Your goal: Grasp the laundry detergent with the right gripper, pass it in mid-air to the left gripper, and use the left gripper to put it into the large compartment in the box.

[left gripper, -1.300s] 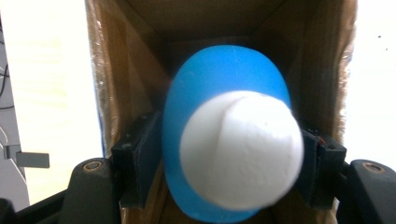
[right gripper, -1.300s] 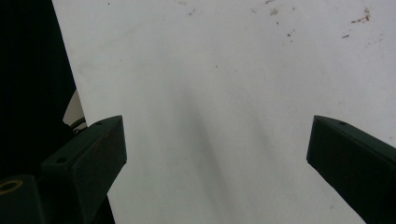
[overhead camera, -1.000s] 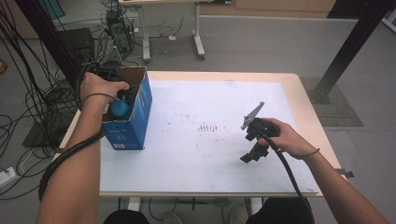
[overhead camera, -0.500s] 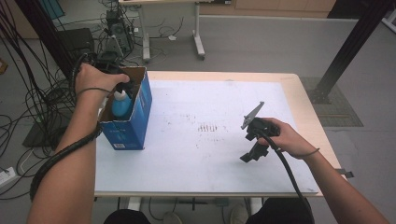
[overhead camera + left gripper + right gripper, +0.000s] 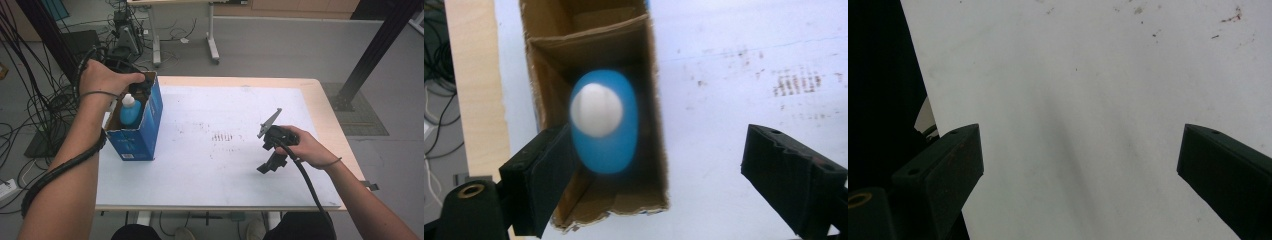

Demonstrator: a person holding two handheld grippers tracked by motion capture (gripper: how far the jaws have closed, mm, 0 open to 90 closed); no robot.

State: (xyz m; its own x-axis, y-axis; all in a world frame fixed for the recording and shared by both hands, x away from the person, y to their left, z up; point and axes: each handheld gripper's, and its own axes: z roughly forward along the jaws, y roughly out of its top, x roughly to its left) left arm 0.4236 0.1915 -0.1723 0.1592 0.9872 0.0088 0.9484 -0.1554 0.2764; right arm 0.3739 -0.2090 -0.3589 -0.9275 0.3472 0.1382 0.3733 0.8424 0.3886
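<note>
Left gripper (image 5: 664,175) jaws spread above bottle (image 5: 604,122) in box (image 5: 137,127); right gripper (image 5: 1078,175) spread, idle. Risk: jaw snagging box wall, tipping it.

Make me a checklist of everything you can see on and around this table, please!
Surface: white table top, stained with dark specks near the middle.
Job's things: open blue cardboard box at the table's left edge; blue bottle with a white cap standing upright inside it.
Clutter: nothing seen.
Grippers: left gripper open above the box, one jaw over the box's edge beside the bottle, the other over the table; right gripper open, low over bare table.
Cables: a black cable trails along each forearm; many more lie tangled on the floor at left.
Surroundings: grey floor, another table's legs behind, a black post at right.
</note>
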